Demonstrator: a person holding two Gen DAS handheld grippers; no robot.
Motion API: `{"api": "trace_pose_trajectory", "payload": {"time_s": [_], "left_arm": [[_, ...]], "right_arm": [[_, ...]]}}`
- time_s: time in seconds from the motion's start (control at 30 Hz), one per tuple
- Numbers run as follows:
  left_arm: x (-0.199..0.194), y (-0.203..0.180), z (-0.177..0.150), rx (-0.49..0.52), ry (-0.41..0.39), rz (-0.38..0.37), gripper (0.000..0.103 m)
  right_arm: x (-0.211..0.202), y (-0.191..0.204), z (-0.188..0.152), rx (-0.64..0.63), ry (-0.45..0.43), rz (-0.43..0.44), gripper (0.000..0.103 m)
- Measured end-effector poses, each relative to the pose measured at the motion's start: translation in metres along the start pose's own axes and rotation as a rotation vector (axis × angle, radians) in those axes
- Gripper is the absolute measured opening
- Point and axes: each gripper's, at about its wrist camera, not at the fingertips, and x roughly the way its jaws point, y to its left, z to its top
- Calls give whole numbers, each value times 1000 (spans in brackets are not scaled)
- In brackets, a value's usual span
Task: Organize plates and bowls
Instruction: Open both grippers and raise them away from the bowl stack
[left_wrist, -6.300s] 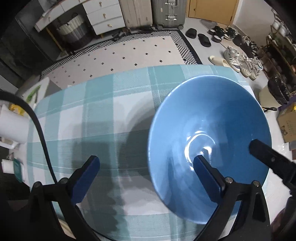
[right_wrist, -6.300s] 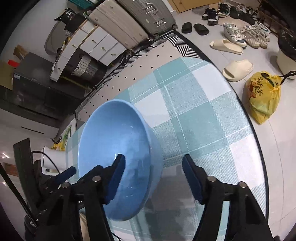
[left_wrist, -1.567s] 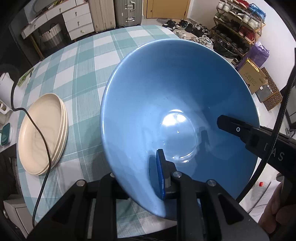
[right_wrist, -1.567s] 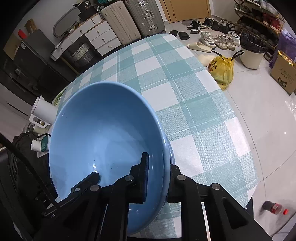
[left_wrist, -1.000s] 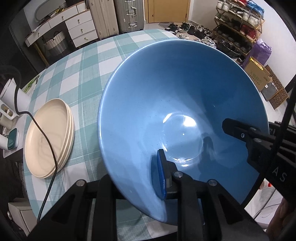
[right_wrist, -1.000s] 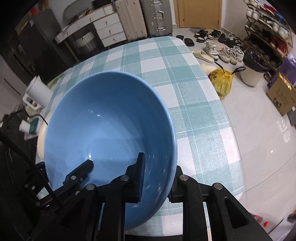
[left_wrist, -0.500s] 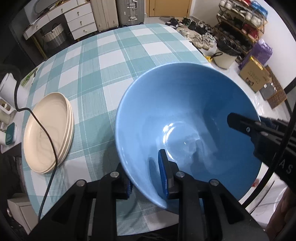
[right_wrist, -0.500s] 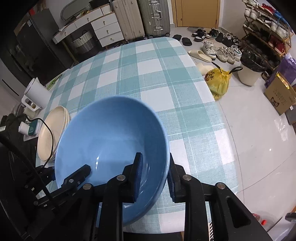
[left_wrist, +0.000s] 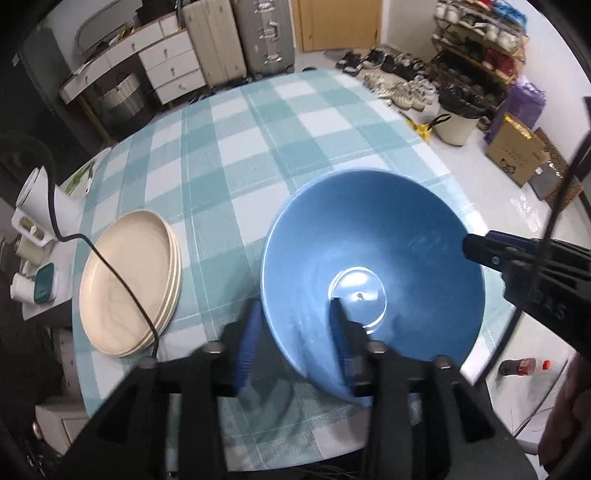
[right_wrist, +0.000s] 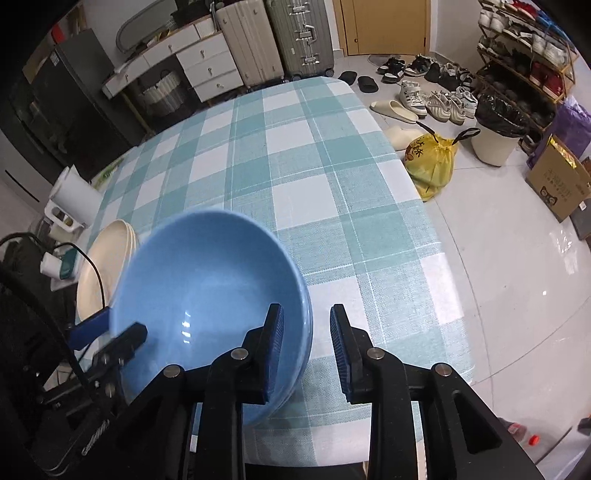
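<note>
Left gripper (left_wrist: 295, 336) opening, its jaws astride the glossy blue ceramic bowl's (left_wrist: 373, 266) rim.
Right gripper (right_wrist: 306, 343) straddles the opposite rim, pads apart; bowl sits on checked tablecloth (left_wrist: 236, 147).

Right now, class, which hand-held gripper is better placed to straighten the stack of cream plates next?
The left hand-held gripper. Its jaws are opening off the blue bowl, and the cream plates lie just beside it. The right hand-held gripper sits at the bowl's far rim.

Bright, fisheye-warped, motion-blurred foreground
</note>
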Motion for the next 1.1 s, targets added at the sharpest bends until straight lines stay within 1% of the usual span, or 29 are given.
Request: {"api": "trace_pose_trajectory", "payload": {"time_s": [0.07, 0.17, 0.23, 0.3, 0.33, 0.37, 0.4, 0.43, 0.47, 0.57, 0.6, 0.67, 0.7, 0.73, 0.8, 0.83, 0.87, 0.9, 1.0, 1.03, 1.1], "left_arm": [[-1, 5, -1, -9, -9, -6, 44], [-1, 10, -3, -12, -32, 22, 45], [-1, 15, -6, -35, -59, 14, 49], [0, 20, -11, -65, -75, 0, 52], [1, 23, -15, -100, -86, 14, 53], [1, 26, -20, -138, -100, 10, 53], [0, 27, -23, -154, -114, -12, 53], [0, 26, -27, -164, -132, -48, 53], [0, 25, -29, -165, -134, -56, 53], [-6, 21, -36, -167, -175, -49, 54], [-12, 21, -40, -178, -213, -34, 56], [-26, 24, -48, -215, -289, -9, 67], [-36, 26, -55, -242, -360, 3, 87], [-42, 28, -60, -261, -416, 16, 100], [-56, 32, -73, -297, -555, 66, 103], [-60, 33, -78, -288, -621, 83, 103], [-59, 32, -78, -272, -635, 96, 103], [-56, 32, -77, -255, -632, 112, 103], [-39, 30, -67, -190, -566, 143, 103], [-33, 28, -64, -163, -541, 158, 103], [-24, 29, -61, -144, -535, 182, 103]], "right_arm": [[-4, -3, -1, 18, -33, 29, 27], [-8, -3, -7, 18, -86, 43, 34], [-12, 0, -14, 8, -133, 39, 39], [-18, 9, -20, -34, -193, -6, 53], [-21, 14, -23, -67, -219, -7, 55], [-24, 18, -26, -89, -234, -4, 57], [-27, 21, -28, -103, -248, -1, 60], [-30, 22, -30, -110, -262, 6, 62], [-33, 23, -33, -112, -277, 14, 67], [-44, 24, -40, -97, -352, 48, 75], [-49, 25, -42, -94, -384, 59, 79], [-57, 24, -47, -80, -463, 82, 86], [-62, 23, -50, -75, -506, 100, 89], [-64, 23, -52, -74, -529, 112, 90], [-68, 20, -59, -63, -574, 131, 97], [-68, 18, -61, -53, -584, 136, 98], [-67, 16, -64, -47, -588, 159, 98], [-66, 13, -66, -45, -586, 180, 98], [-60, 5, -74, -53, -565, 225, 99], [-58, 3, -76, -54, -557, 230, 99], [-55, -2, -81, -53, -552, 218, 98]]}}
